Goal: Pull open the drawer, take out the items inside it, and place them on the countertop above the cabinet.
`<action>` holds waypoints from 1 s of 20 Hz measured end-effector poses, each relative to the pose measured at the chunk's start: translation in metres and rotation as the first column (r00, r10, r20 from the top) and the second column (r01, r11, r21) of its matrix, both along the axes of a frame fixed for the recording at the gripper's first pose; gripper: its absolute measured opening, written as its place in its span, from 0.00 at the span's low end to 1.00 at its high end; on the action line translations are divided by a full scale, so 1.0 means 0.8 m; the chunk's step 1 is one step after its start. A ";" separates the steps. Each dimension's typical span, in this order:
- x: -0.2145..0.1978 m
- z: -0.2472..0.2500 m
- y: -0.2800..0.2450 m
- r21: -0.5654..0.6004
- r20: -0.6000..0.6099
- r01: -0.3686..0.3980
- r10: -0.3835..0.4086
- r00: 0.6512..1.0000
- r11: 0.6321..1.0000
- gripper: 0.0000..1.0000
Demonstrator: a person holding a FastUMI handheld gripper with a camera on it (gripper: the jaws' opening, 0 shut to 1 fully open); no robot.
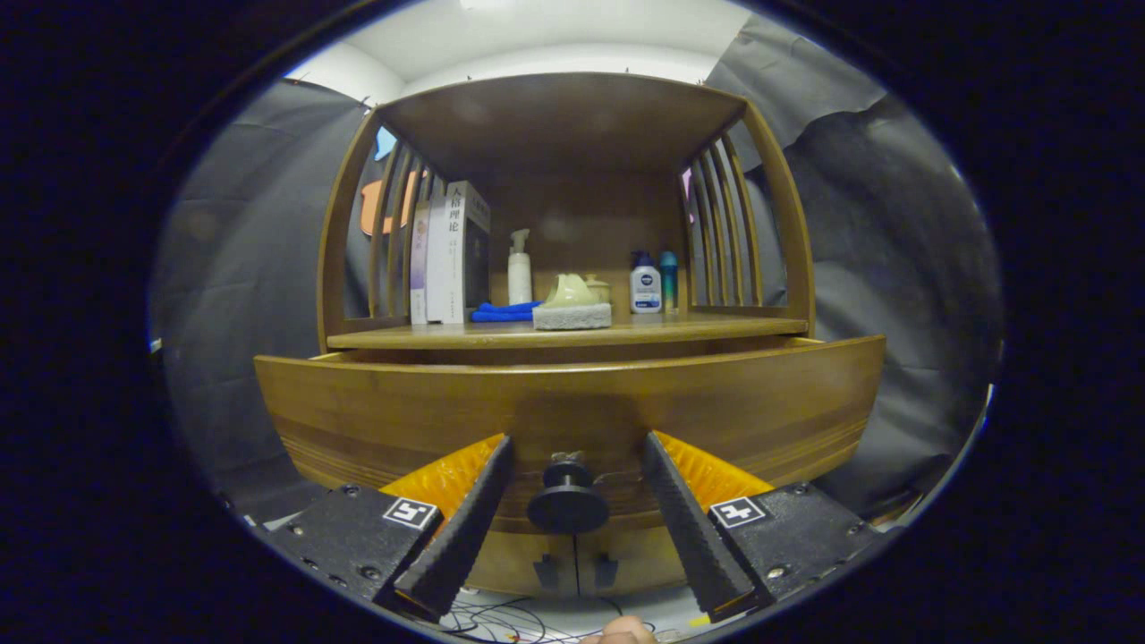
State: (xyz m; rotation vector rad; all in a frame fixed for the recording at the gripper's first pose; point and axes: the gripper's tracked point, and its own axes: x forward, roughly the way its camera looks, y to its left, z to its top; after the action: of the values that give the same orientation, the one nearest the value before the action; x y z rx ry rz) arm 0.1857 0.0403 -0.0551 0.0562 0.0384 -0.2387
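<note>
The gripper (572, 447) is spread wide, holding nothing, its two fingers (465, 519) standing either side of the dark round knob (568, 505) without touching it. The knob sits right in the gap between them, fixed to the wooden drawer front (572, 411). That drawer looks pulled out a little from the cabinet (572, 125), its top edge standing forward of the countertop (572, 334) just above the knob; what lies inside it I cannot see. Up on that countertop, straight above the knob, a pale sponge-like block (572, 316) with a light green thing on it. To the left of it a blue cloth (503, 311), a white pump bottle (520, 268) and upright books (447, 255). To the right, two small bottles (646, 283). Below the knob, a fingertip (623, 632) pokes in.
</note>
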 end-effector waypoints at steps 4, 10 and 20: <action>0.011 0.001 -0.004 0.001 0.000 -0.002 0.002 1.000 1.000 0.96; 0.038 0.003 -0.010 -0.006 -0.007 -0.003 0.003 1.000 1.000 0.96; 0.069 0.003 -0.018 -0.020 -0.014 -0.006 0.005 1.000 1.000 0.97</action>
State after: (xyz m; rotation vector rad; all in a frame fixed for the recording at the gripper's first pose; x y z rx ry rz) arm 0.2412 0.0257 -0.0529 0.0348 0.0497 -0.2338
